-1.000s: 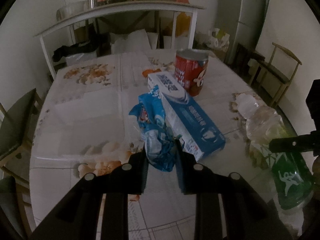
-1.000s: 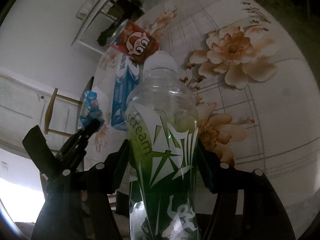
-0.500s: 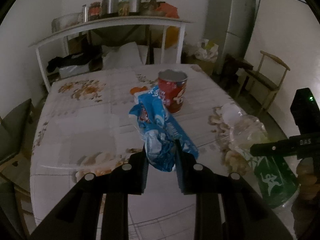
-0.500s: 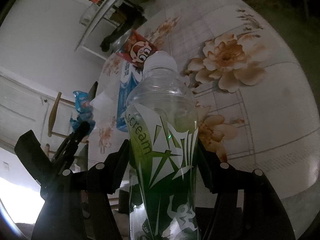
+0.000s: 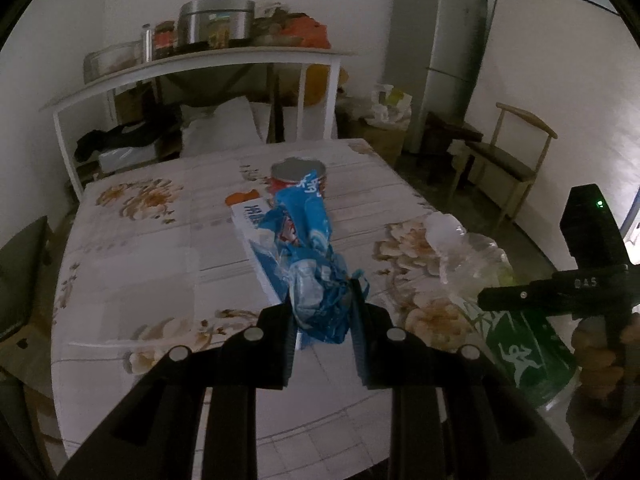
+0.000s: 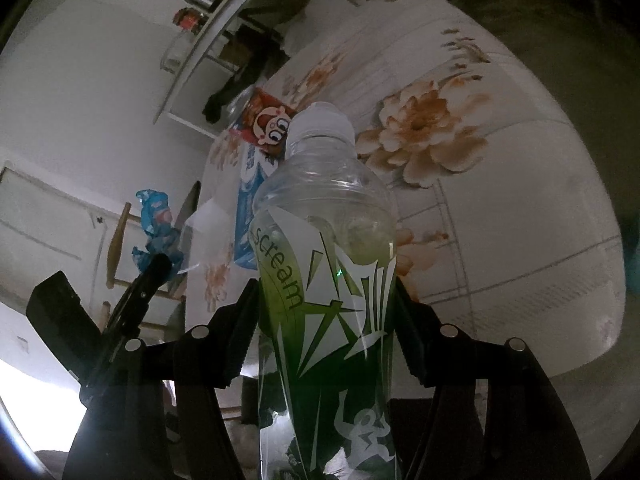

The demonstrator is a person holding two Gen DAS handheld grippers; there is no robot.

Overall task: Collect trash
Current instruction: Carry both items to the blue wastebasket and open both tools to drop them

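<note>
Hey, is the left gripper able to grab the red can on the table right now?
Probably not. The left gripper has its jaws shut on a crumpled blue plastic wrapper, so they are occupied, and the red can stands beyond the long blue-and-white box.

The green label of the plastic bottle (image 6: 326, 280) carries the word "scream" in dark lowercase letters, running slantwise up its left side, with white angular shapes beside it and a small white running figure lower down; the same figure shows on the label in the left wrist view. The black body of the right tongs (image 5: 560, 292) bears small pale letters reading "DAS". The blue box (image 5: 260, 240) and the blue wrapper (image 5: 308, 248) carry white characters, too blurred to read. The red can (image 6: 264, 120) shows a cartoon face; its lettering is illegible.
</note>
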